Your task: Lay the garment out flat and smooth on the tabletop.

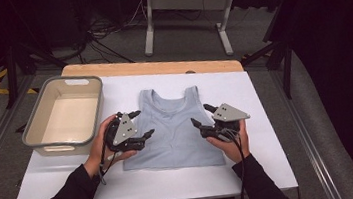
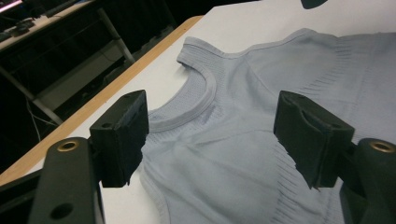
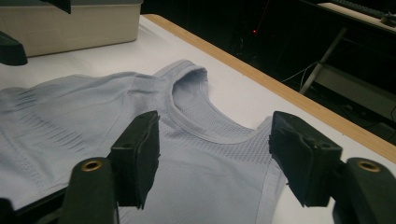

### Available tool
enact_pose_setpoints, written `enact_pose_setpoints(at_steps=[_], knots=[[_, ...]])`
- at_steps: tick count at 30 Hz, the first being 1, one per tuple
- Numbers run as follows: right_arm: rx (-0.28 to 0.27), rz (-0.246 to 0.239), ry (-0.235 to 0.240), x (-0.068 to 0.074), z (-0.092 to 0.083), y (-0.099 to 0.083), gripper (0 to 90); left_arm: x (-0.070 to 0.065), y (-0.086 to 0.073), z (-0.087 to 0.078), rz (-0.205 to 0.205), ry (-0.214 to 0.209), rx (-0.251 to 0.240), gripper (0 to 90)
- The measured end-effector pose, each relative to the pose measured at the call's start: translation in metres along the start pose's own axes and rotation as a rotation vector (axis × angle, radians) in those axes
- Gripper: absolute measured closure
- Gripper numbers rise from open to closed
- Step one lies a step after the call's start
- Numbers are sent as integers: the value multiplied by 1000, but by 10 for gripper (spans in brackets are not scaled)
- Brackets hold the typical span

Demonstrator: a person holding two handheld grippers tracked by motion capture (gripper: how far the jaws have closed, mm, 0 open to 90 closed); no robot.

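Left tongs (image 1: 138,123) over the top's left side, jaws wide, nothing between them. Right tongs (image 1: 204,116) same on the right side, also gaping and empty. Top (image 1: 173,130) lies flat mid-mat, hem toward me, neck away; long axis runs near to far. To fold it well, I judge: bite both side edges at matching height, thin layer only, lift evenly so it stays square. Bin (image 1: 63,115) sits far left, apart from the top.
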State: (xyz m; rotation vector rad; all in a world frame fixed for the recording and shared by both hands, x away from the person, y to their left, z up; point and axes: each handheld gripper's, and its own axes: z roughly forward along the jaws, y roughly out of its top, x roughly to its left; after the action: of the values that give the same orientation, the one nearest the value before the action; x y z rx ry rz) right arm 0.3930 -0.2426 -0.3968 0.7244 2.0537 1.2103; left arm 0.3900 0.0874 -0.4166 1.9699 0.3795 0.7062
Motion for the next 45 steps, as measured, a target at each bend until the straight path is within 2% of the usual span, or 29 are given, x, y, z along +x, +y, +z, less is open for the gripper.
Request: enact_pose_setpoints(at_steps=[3,7,10,16,19,20,22,29,45], knots=[[-11,-18,-5,3,-4,-1,287,-2,-1,-4,2,-1,-3,225],[-19,-23,-1,5,-8,-3,258,-4,-4,-13,11,-1,-5,201],[-20,-39,-16,9,-11,-7,201,-7,-9,-18,14,-4,-6,171],[-32,-59,-26,16,-18,-13,140,-14,-17,-22,20,-19,-1,143],[-34,-54,-22,17,-20,-16,136,-16,-20,-25,10,-26,-4,134],[-33,-65,-22,20,-21,-19,136,-17,-23,-27,-6,-35,-3,126],[-33,-74,-16,22,-22,-21,136,-18,-26,-29,-6,-40,-4,125],[-31,-85,-16,27,-29,-30,146,-18,-36,-41,-40,-38,-13,117],[-9,-47,-35,29,-48,-54,157,-21,-56,-61,-78,-20,27,102]])
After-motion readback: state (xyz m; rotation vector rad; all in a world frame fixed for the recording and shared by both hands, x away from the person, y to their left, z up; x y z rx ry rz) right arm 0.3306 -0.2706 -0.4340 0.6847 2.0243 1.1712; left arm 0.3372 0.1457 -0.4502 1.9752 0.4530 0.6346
